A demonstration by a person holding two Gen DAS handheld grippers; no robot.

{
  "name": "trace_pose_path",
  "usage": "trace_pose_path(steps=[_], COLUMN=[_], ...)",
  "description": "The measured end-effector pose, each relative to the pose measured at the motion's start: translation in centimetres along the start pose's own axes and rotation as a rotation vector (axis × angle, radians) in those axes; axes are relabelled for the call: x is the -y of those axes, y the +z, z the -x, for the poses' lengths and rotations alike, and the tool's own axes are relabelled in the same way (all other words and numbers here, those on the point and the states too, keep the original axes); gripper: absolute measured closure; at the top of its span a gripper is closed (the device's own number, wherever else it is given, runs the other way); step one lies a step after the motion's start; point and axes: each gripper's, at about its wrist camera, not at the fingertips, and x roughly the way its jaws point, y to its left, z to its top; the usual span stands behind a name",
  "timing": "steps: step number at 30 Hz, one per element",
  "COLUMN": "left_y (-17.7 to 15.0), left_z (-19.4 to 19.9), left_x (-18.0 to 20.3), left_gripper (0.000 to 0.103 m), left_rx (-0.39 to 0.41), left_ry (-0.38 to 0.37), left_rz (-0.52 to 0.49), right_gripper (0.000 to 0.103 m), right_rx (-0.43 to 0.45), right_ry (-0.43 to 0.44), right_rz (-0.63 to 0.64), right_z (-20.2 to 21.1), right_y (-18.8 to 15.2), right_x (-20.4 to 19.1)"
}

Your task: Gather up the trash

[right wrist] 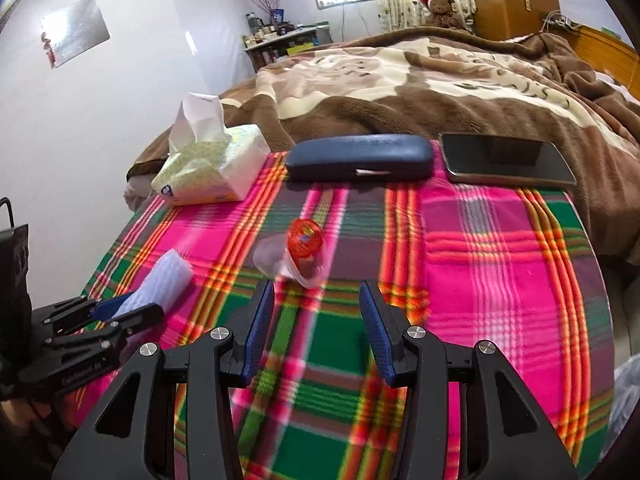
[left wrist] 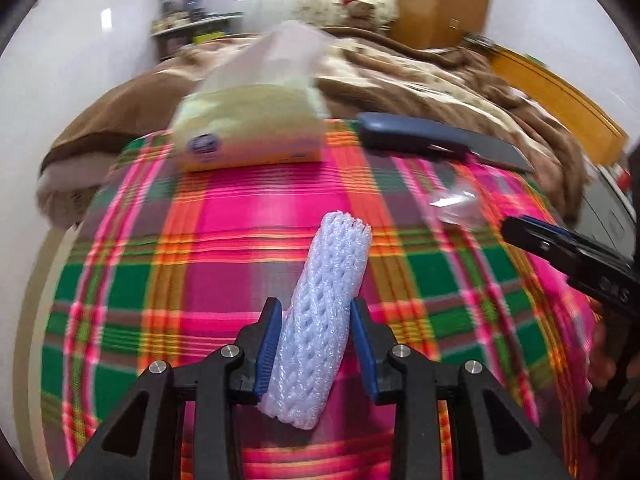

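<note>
A white foam net sleeve [left wrist: 332, 304] sticks up between the blue pads of my left gripper [left wrist: 314, 308], which is shut on its lower half above the plaid blanket [left wrist: 224, 240]. The right wrist view shows that sleeve [right wrist: 166, 280] and my left gripper [right wrist: 120, 312] at the lower left. A crumpled clear plastic wrapper with a red-orange label [right wrist: 302, 248] lies on the blanket just ahead of my right gripper [right wrist: 316, 292], which is open with nothing between its fingers. In the left wrist view the wrapper [left wrist: 454, 202] sits at the right, close to my right gripper [left wrist: 520, 230].
A tissue pack [right wrist: 208, 168] stands at the blanket's far left, a dark blue glasses case [right wrist: 360, 156] lies at the far middle and a dark phone [right wrist: 508, 158] at the far right. Behind them a brown and cream blanket [right wrist: 400, 80] covers the bed.
</note>
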Motion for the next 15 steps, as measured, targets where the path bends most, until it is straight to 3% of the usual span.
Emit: trace_pose_path(steps=[3, 10, 13, 15], left_y=[0.1, 0.7, 1.1, 1.4], left_z=[-0.2, -1.1, -1.4, -1.5], left_x=[-1.7, -1.8, -2.0, -2.0], left_gripper=[0.067, 0.063, 0.048, 0.044], left_rx=[0.002, 0.010, 0.011, 0.016], left_ry=[-0.008, -0.008, -0.022, -0.010], left_rz=[0.083, 0.100, 0.116, 0.121], right_gripper=[0.045, 0.044, 0.044, 0.044], right_rx=[0.004, -0.017, -0.035, -0.049], right_ry=[0.009, -0.018, -0.029, -0.030], right_rz=[0.004, 0.056, 0.049, 0.058], right_z=[-0.6, -2.7, -3.4, -3.8], right_y=[0.3, 0.8, 1.1, 1.2], right_x=[-0.7, -2.4, -2.3, -2.5])
